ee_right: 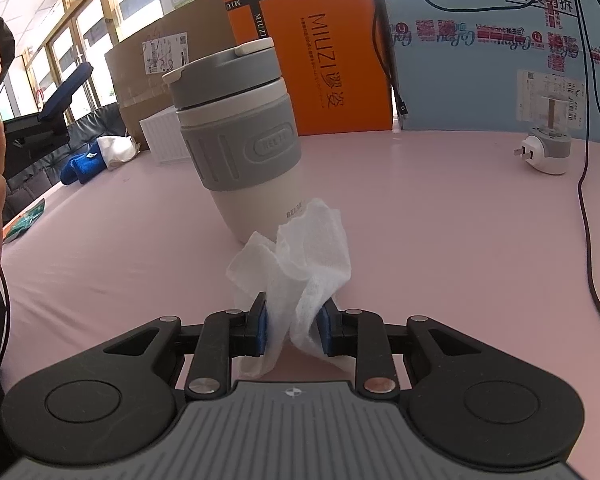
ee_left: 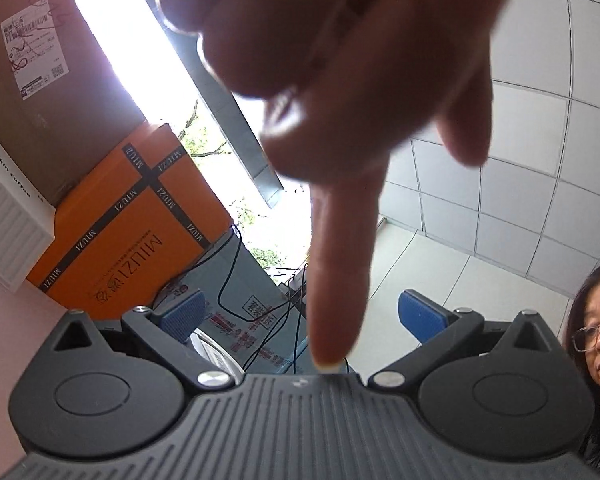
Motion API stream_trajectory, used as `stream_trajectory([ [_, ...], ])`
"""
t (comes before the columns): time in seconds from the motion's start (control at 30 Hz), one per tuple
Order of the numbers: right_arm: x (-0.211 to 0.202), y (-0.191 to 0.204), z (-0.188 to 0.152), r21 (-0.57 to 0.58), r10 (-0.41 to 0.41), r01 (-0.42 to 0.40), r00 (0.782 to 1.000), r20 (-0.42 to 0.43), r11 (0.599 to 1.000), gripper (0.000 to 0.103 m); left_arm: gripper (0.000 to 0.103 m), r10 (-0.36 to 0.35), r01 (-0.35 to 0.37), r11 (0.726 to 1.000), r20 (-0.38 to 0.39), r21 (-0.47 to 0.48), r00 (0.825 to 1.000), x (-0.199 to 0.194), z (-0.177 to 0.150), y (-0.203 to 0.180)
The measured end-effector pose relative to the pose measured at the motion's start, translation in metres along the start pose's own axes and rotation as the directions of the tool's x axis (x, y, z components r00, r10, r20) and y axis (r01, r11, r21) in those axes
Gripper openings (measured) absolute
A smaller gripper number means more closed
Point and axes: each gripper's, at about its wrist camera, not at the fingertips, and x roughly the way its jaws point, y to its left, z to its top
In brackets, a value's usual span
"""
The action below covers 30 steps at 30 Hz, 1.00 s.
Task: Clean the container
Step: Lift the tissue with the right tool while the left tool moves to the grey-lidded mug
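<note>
Right gripper (ee_right: 292, 330), blue pads pinching a crumpled white wipe (ee_right: 300, 264). Just beyond the wipe, a cream travel cup (ee_right: 240, 140) stands upright on the pink table (ee_right: 460, 240), wearing a grey ribbed sleeve and a closed grey lid. Left gripper (ee_left: 304, 316): fingers spread wide, nothing between them; a bare hand (ee_left: 340, 100) crosses its view.

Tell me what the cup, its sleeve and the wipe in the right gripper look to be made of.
Cup: smooth matte cream body, likely coated metal or plastic.
Sleeve: grey, ribbed, with a raised logo, probably silicone.
Wipe: thin white nonwoven sheet, crumpled with a fine dimpled texture; the right gripper pinches it.
</note>
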Motion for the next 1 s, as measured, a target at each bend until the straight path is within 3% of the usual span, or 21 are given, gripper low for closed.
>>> stream_trajectory([
  [0.43, -0.013, -0.005, 0.007, 0.038, -0.011, 0.009, 0.998, 0.059, 0.999, 0.02, 0.103, 0.065, -0.064, 0.997, -0.028, 0.036, 0.997, 0.019, 0.0, 0.002],
  [0.53, -0.021, -0.008, 0.013, 0.055, -0.018, 0.012, 0.995, 0.1, 0.998, 0.018, 0.103, 0.141, -0.134, 0.981, -0.04, 0.137, 0.989, 0.031, -0.004, 0.004],
  [0.67, -0.032, -0.012, 0.028, 0.076, -0.027, 0.014, 0.985, 0.168, 0.997, 0.016, 0.103, 0.24, -0.208, 0.923, -0.062, 0.323, 0.969, 0.045, -0.018, -0.004],
  [0.83, -0.044, -0.015, 0.043, 0.101, -0.038, 0.013, 0.968, 0.247, 0.995, 0.013, 0.103, 0.318, -0.233, 0.817, -0.074, 0.528, 0.945, 0.061, -0.039, -0.017],
  [1.0, -0.048, -0.017, 0.054, 0.129, -0.03, -0.009, 0.953, 0.301, 0.992, 0.013, 0.103, 0.363, -0.241, 0.709, -0.051, 0.663, 0.93, 0.068, -0.062, -0.027],
])
